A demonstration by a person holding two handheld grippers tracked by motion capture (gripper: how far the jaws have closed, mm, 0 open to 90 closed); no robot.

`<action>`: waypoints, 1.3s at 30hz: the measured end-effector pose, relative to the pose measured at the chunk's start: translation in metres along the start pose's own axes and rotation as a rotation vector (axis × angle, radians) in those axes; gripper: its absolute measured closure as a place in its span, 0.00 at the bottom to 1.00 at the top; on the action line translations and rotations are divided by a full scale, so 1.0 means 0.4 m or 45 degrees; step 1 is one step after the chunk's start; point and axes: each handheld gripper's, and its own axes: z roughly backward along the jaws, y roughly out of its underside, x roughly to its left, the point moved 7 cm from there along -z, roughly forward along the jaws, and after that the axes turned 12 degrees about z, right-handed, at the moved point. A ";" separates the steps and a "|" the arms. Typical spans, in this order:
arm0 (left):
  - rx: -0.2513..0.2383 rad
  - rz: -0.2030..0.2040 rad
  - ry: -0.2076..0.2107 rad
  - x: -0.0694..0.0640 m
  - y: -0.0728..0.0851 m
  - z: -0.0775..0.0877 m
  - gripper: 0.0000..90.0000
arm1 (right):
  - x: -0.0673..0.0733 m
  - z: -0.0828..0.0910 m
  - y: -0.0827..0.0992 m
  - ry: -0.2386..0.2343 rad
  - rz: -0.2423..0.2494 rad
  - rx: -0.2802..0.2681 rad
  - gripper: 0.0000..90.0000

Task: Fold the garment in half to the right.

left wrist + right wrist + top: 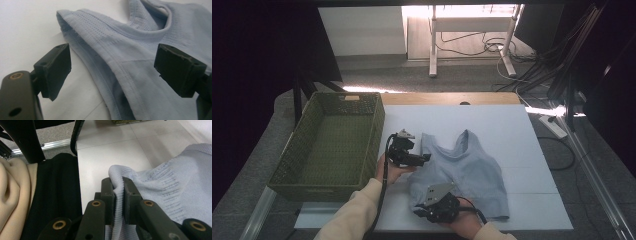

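Observation:
A pale blue knitted tank top (469, 167) lies flat on the white table top (512, 130). My left gripper (428, 157) hovers at its left armhole with the jaws wide open. In the left gripper view the ribbed armhole edge (100, 67) runs between the two pads (58, 68), which do not touch it. My right gripper (418, 212) sits at the garment's near left corner. There, in the right gripper view, the jaws (118, 200) are shut on the ribbed hem (117, 180), which bunches up between the pads.
A green woven basket (287, 170) stands to the left of the top, close to my left hand. A cream sleeve (354, 212) comes in from the bottom. The table's near edge (437, 229) lies just below my right gripper.

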 end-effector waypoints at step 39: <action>0.093 0.004 -0.103 0.046 0.006 -0.091 0.17 | 0.002 -0.004 0.003 -0.010 0.014 0.010 0.89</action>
